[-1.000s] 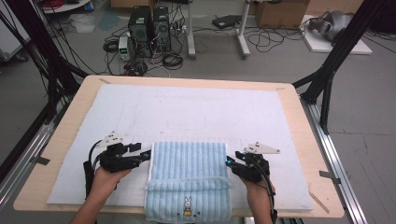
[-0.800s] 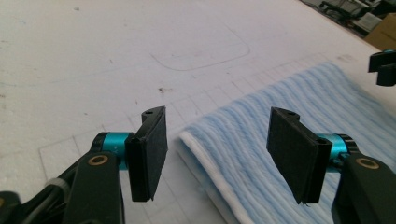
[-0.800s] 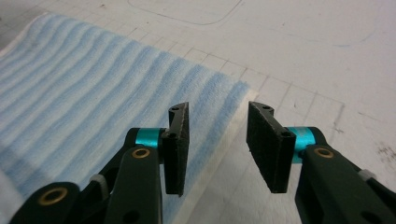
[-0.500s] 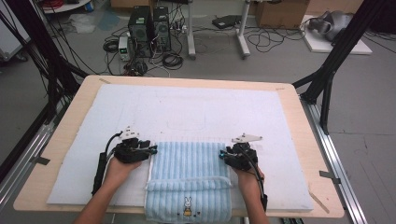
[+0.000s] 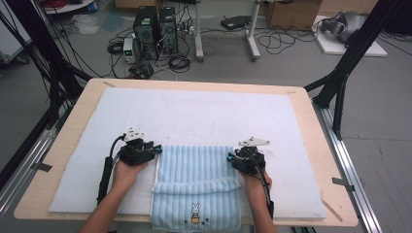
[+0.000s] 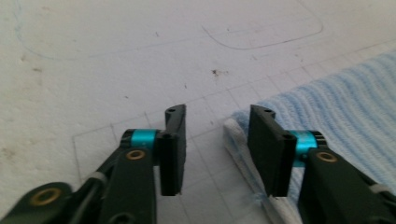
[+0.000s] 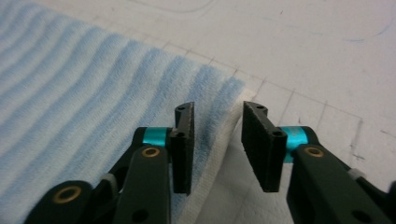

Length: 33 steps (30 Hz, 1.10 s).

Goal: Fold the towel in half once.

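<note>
The left gripper point(image 6: 215, 140) stands released, its jaws straddling the far left corner of the blue striped towel point(image 5: 195, 187). The right gripper point(image 7: 217, 140) is likewise released over the far right corner's white hem. The high view adds the towel's folded near edge with a rabbit motif point(image 5: 195, 211), on the white-padded surface point(image 5: 204, 111).

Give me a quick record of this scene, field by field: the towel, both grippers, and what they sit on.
towel: light blue striped towel, near edge folded over, rabbit print at the front
left gripper: left gripper open, jaws astride the towel's far left corner
right gripper: right gripper open, jaws astride the towel's far right corner
surface: white mat on a wooden table
</note>
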Each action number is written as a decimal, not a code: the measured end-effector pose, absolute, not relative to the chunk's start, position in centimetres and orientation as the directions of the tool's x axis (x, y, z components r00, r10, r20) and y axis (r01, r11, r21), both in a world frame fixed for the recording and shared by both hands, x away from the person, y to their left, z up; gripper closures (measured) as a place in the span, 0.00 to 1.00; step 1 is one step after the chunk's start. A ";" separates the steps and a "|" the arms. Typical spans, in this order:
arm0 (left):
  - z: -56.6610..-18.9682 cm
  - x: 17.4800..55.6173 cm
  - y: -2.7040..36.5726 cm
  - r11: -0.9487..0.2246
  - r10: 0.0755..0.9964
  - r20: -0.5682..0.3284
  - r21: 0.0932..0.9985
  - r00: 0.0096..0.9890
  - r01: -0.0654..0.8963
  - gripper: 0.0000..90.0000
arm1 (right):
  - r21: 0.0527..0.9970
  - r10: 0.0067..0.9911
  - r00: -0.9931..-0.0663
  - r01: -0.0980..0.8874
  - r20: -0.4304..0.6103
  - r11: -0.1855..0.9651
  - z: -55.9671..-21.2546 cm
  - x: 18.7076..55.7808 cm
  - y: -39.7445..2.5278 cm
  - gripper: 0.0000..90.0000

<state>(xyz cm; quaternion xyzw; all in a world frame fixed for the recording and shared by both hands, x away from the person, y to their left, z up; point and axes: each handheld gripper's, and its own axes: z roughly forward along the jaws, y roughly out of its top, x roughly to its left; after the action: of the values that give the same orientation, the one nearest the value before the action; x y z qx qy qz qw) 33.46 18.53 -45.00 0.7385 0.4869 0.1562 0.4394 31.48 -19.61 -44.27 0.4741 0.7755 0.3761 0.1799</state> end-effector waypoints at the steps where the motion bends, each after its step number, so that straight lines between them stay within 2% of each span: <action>1: -45.1 33.4 18.3 -0.154 0.847 -0.197 0.799 0.494 0.581 0.53 | 0.761 0.874 -0.479 0.597 0.084 0.254 -44.2 31.5 -19.8 0.58; 3: -45.2 33.2 17.6 -0.187 0.826 -0.190 0.796 0.531 0.576 0.51 | 0.754 0.866 -0.488 0.607 0.103 0.252 -44.3 31.7 -20.2 0.53; 6: -45.2 32.8 16.5 -0.283 0.831 -0.079 0.793 0.551 0.540 0.52 | 0.736 0.860 -0.501 0.617 0.094 0.279 -44.8 32.0 -19.8 0.49; 8: -45.2 32.8 16.5 -0.285 0.823 -0.081 0.798 0.563 0.531 0.68 | 0.735 0.861 -0.504 0.610 0.069 0.298 -44.8 31.9 -19.5 0.52; 9: -45.2 32.8 16.5 -0.287 0.799 -0.103 0.800 0.592 0.526 0.83 | 0.735 0.858 -0.510 0.605 0.063 0.305 -44.7 31.9 -19.5 0.58; 10: -45.1 32.7 16.2 -0.302 0.803 -0.079 0.800 0.591 0.518 0.92 | 0.735 0.850 -0.522 0.602 0.065 0.313 -44.7 31.8 -19.4 0.64; 11: -45.1 32.7 16.1 -0.309 0.802 -0.071 0.801 0.593 0.513 0.94 | 0.735 0.841 -0.536 0.599 0.074 0.317 -44.7 31.8 -19.3 0.73; 13: -45.1 33.2 16.4 -0.278 0.806 -0.111 0.796 0.581 0.537 0.94 | 0.732 0.815 -0.567 0.606 0.124 0.310 -44.7 31.8 -19.3 0.93; 15: -45.0 33.9 16.6 -0.250 0.815 -0.130 0.801 0.565 0.544 0.95 | 0.729 0.811 -0.567 0.615 0.145 0.299 -44.7 32.0 -19.3 0.94; 18: -45.1 34.8 16.9 -0.199 0.827 -0.157 0.816 0.540 0.542 0.95 | 0.736 0.818 -0.565 0.599 0.109 0.316 -44.5 32.5 -19.1 0.95; 21: -45.2 35.4 17.7 -0.116 0.835 -0.230 0.814 0.499 0.570 0.95 | 0.745 0.824 -0.555 0.597 0.115 0.298 -44.5 33.6 -18.9 0.95; 27: -45.1 35.8 18.5 -0.074 0.843 -0.243 0.831 0.480 0.551 0.95 | 0.753 0.838 -0.537 0.591 0.100 0.289 -44.2 35.3 -17.9 0.95; 33: -43.7 36.4 18.4 -0.105 0.833 -0.213 0.846 0.511 0.523 0.95 | 0.760 0.842 -0.530 0.586 0.097 0.282 -44.1 35.4 -18.0 0.94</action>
<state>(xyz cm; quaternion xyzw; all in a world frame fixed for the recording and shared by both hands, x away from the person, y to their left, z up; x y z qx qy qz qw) 36.36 18.38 -43.69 0.7254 0.4675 0.1618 0.4786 35.44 -17.96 -44.11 0.4558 0.7834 0.3891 0.1647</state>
